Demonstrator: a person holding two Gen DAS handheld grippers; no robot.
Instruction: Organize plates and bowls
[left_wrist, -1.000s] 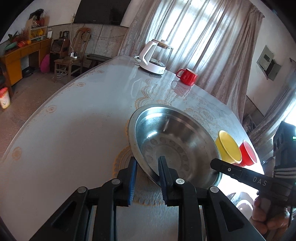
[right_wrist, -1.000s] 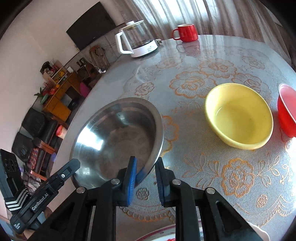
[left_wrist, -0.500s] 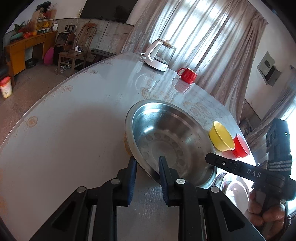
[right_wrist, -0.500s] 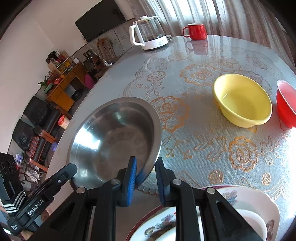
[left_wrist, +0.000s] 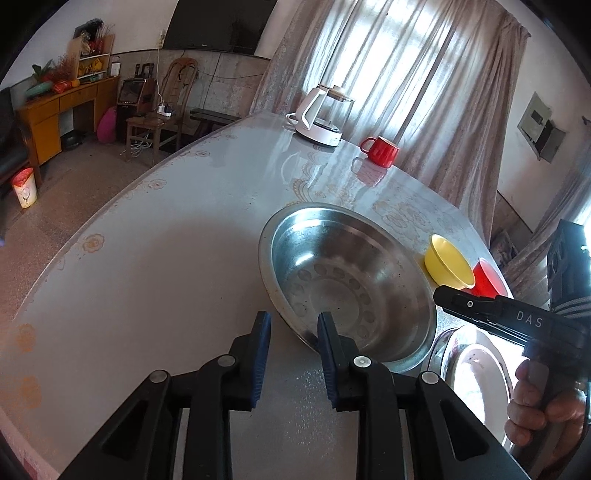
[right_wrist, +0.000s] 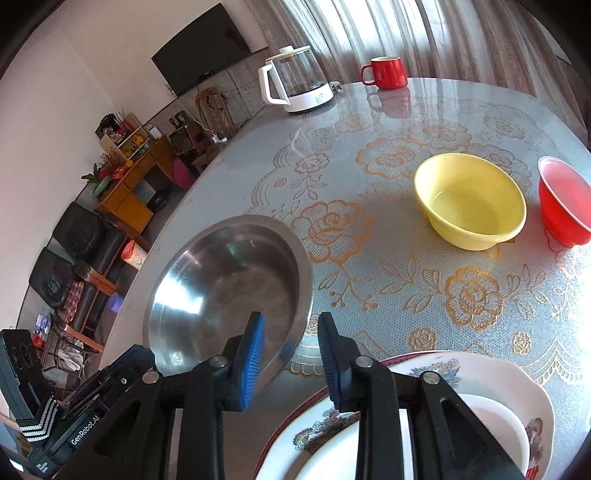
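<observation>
A wide steel bowl (left_wrist: 343, 266) (right_wrist: 221, 280) sits on the round table (left_wrist: 147, 277). My left gripper (left_wrist: 293, 330) is shut on its near rim. My right gripper (right_wrist: 290, 332) straddles the opposite rim; its jaws are opening and the pads stand off the metal. A yellow bowl (right_wrist: 469, 199) and a red bowl (right_wrist: 561, 203) rest farther right on the lace cloth. Under the right gripper lies a flowered plate (right_wrist: 406, 373) with a white bowl (right_wrist: 491, 417) in it. A hand holds the right gripper at the left wrist view's right edge.
A glass kettle (right_wrist: 295, 85) and a red mug (right_wrist: 386, 72) stand at the far side of the table. The table's curved edge runs close along the steel bowl's left, with chairs and floor beyond.
Both grippers and the steel bowl have shifted toward the near side of the table. The flowered plate has come into view beneath the right gripper. The right jaws have widened off the rim.
</observation>
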